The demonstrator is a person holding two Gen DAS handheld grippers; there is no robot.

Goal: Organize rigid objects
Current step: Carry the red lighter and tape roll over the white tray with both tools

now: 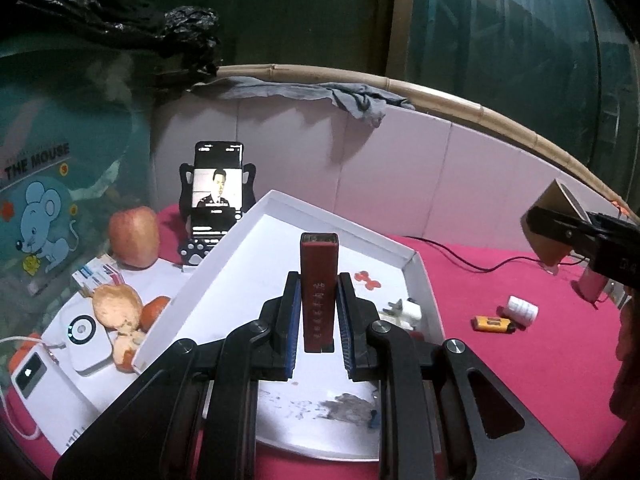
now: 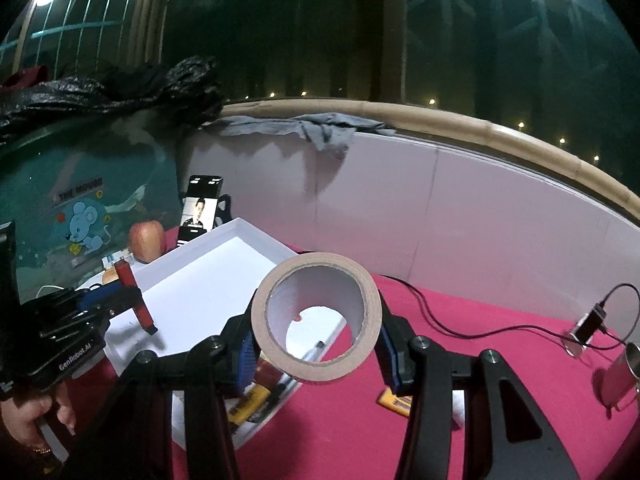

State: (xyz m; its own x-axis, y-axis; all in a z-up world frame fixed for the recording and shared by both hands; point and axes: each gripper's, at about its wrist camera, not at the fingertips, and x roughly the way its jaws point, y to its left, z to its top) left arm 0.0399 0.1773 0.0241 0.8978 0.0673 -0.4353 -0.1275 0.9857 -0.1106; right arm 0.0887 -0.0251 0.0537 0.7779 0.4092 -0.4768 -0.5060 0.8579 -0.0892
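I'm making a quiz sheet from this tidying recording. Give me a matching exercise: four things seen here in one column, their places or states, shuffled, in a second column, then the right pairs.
Things:
1. dark red box
2. tape roll
3. apple
4. white bottle

Places or states:
A. lying on the pink cloth beside a yellow lighter
B. clamped in the right gripper
C. standing left of the white tray, near the phone
D. clamped upright in the left gripper, above the tray

Pairs: 1-D, 2-B, 3-C, 4-A
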